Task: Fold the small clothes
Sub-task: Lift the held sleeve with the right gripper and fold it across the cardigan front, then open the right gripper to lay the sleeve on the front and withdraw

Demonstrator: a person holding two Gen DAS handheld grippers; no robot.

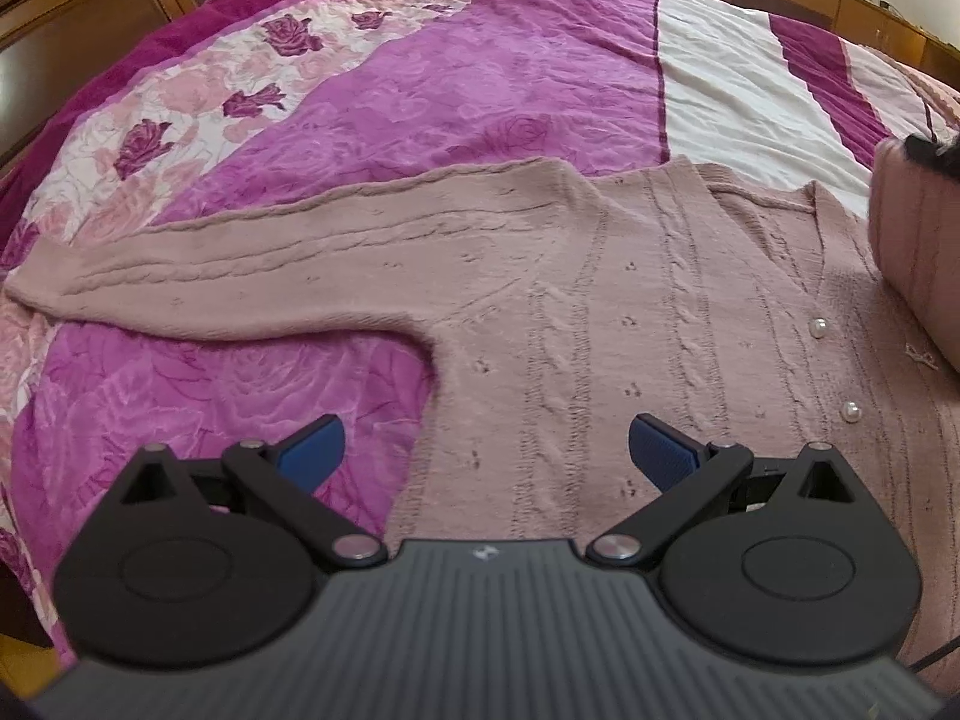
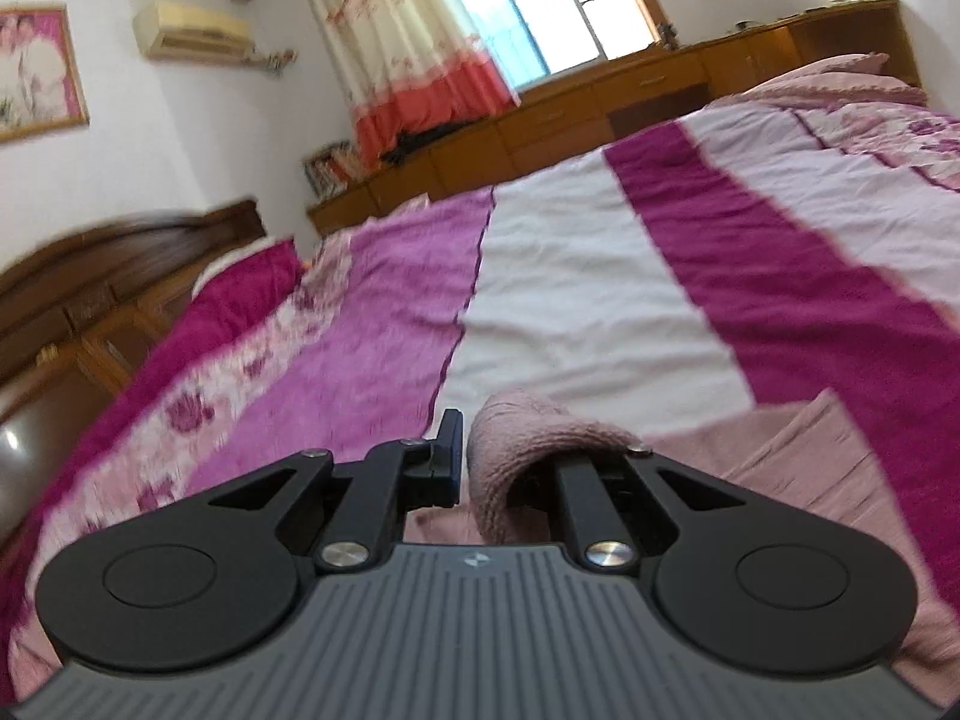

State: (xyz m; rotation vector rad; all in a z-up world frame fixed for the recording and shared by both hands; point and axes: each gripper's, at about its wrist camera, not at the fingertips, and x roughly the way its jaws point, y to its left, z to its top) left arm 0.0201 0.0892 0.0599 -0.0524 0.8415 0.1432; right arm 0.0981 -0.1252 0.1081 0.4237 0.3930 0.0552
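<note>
A dusty-pink cable-knit cardigan [image 1: 660, 312] lies flat on the bed, front up, with pearl buttons [image 1: 819, 327] down its placket. One sleeve [image 1: 270, 276] stretches out to the left. My left gripper [image 1: 486, 444] hovers open over the cardigan's lower side edge, with nothing between its blue pads [image 1: 312, 450]. The other sleeve [image 1: 912, 240] is lifted and folded over at the right edge. In the right wrist view, my right gripper [image 2: 465, 456] is shut on that sleeve's cuff [image 2: 528, 438], which drapes over and hides one finger. More of the cardigan [image 2: 810, 456] lies below.
The bed carries a magenta, pink and white rose-pattern cover [image 1: 450, 78]. A dark wooden headboard [image 2: 120, 252] and cupboards [image 1: 90, 18] stand on the left. Low wooden drawers [image 2: 570, 114] run under a curtained window [image 2: 420, 42] beyond the bed.
</note>
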